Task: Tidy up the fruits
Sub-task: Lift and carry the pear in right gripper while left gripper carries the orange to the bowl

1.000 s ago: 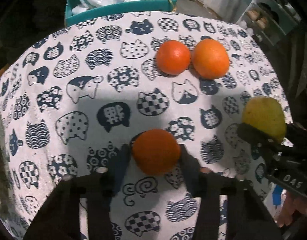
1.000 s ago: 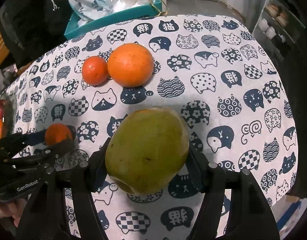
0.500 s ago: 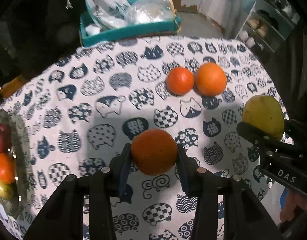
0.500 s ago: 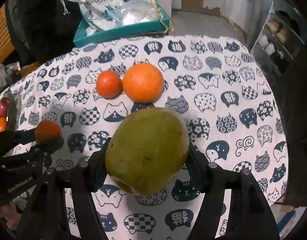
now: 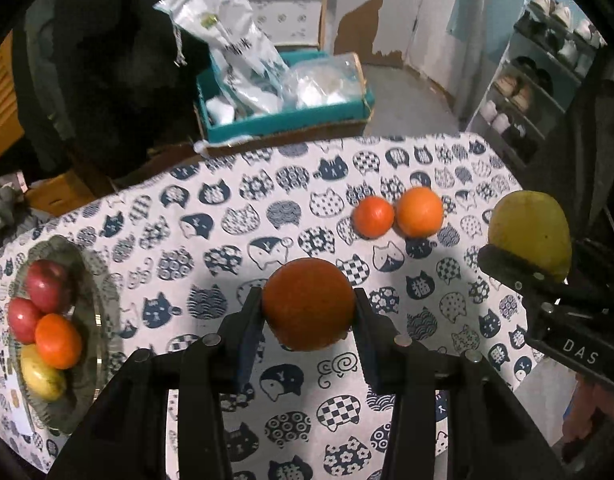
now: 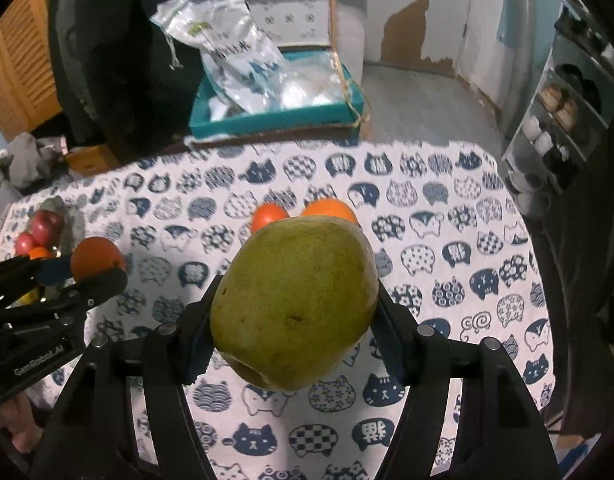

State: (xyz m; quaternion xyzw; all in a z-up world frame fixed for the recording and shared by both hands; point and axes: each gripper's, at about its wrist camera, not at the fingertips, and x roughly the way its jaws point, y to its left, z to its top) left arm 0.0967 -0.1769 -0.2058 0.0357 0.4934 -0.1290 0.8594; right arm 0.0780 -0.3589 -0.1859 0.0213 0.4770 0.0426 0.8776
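Tablecloth (image 5: 211, 216): two oranges (image 5: 399, 214) (touching); tools pinch orange (image 5: 308, 304), mango (image 6: 295, 300).

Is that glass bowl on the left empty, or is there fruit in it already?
Not empty. The glass bowl holds two red apples, an orange and a yellow fruit.

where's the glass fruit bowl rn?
Left wrist view: glass fruit bowl sits at the table's far left edge, holding apples and other fruit, well left of the left gripper.
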